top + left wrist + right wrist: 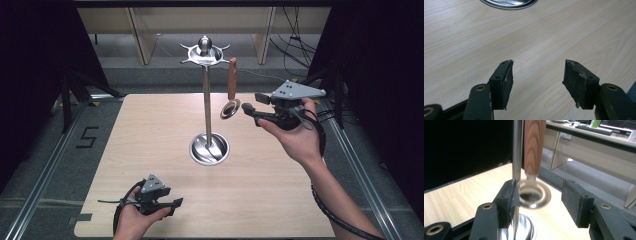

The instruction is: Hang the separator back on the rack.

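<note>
The wood-handled steel strainer (232, 86) hangs from the tall chrome stand (206, 107) on the pale wooden table (150, 150), the right claw (537, 195) wide open and empty around its bowl, seemingly poised to grasp, while the left claw (537, 80) rests open and empty.

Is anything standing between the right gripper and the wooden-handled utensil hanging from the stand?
Nothing visible does. The right gripper is open and level with the utensil's round metal head, which hangs just past its jaws in the right gripper view. The stand's pole rises on the utensil's far side, not between them.
</note>
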Action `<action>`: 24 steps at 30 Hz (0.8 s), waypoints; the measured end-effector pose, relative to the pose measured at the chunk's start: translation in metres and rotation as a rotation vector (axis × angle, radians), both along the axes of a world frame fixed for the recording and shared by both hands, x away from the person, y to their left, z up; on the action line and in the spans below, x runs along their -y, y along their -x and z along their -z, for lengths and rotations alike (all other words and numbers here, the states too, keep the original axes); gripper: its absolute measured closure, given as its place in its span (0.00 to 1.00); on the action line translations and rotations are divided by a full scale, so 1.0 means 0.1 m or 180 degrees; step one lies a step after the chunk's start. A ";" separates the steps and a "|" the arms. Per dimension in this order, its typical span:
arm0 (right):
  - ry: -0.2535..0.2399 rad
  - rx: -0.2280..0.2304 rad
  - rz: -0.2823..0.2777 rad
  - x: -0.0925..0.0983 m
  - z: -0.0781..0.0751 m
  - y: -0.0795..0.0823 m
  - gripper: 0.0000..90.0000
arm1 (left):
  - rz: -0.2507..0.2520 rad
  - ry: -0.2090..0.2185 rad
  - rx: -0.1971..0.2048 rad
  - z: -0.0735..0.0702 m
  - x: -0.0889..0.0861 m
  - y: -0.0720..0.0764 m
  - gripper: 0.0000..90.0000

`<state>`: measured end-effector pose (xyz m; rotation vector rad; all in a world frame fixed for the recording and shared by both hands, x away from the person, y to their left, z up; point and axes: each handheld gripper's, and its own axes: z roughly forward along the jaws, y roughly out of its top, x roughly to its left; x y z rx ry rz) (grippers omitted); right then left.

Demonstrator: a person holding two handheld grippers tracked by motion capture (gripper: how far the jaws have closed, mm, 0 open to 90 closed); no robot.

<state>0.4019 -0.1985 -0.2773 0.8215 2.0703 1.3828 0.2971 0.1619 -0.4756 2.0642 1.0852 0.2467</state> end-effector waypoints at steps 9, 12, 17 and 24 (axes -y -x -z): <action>0.0125 -0.0170 0.0032 0.32 0.26 0.19 0.51 | 0.0026 -0.0016 -0.0021 0.00 -0.01 0.00 0.44; 0.0164 -0.0226 0.0078 0.42 0.38 0.24 0.51 | -0.0021 -0.0016 0.0003 0.01 0.00 0.00 0.44; 0.0120 -0.0369 0.0135 0.55 0.59 0.35 0.50 | -0.0021 -0.0038 0.0004 0.01 -0.01 -0.01 0.44; 0.0206 -0.0521 0.0085 0.73 0.98 0.49 0.49 | 0.0047 -0.0092 -0.0015 0.00 -0.01 -0.01 0.44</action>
